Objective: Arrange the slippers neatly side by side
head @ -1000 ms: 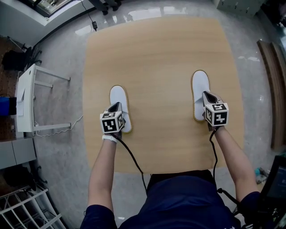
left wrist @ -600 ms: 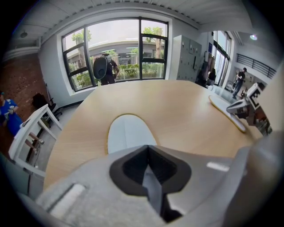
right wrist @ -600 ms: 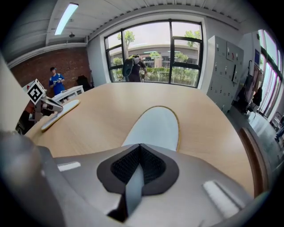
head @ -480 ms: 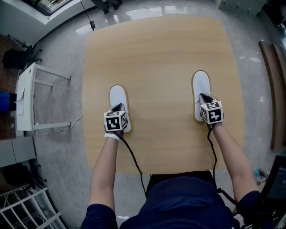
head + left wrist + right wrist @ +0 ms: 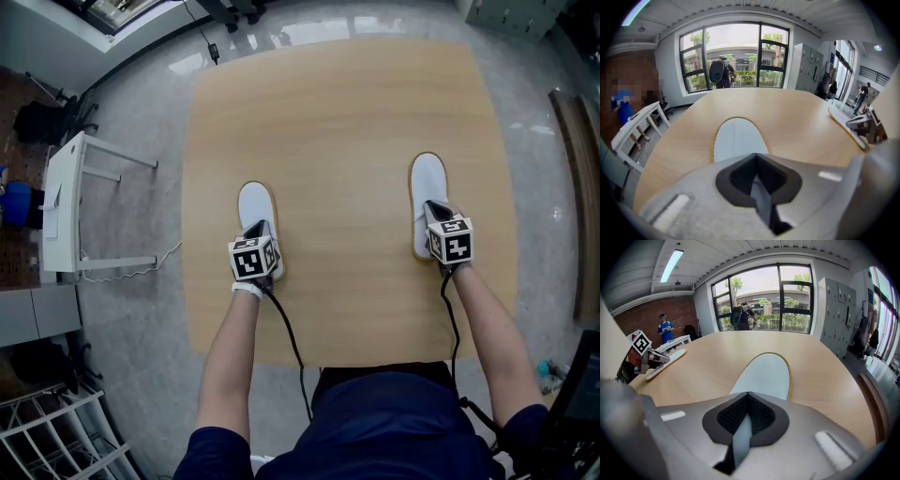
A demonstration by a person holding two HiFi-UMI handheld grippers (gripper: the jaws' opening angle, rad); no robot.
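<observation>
The left slipper [image 5: 255, 201] lies on the left half of the table [image 5: 347, 103] and the right slipper [image 5: 429, 178] on its right half, both toes pointing away from me, well apart with bare wood between them. From the head view I only get the toe and middle of each. The heel ends are covered by the claws and their marker cubes, so I cannot tell how far the soles run underneath. The left claw [image 5: 255, 229] sits over the left slipper's heel. In the left gripper view [image 5: 757, 177] its dark pads are pressed onto a thin pale strip of that slipper [image 5: 736, 137], whose yellow-edged sole stretches ahead. The right claw [image 5: 436, 208] is on the other heel. In the right gripper view [image 5: 744, 422] its pads likewise pinch a thin pale fold of the right slipper [image 5: 766, 373]. Which part of the heel each strip belongs to I cannot make out, as the claw bodies fill the lower frame. A white side table [image 5: 64, 206] stands on the floor at left, partly cut off.
</observation>
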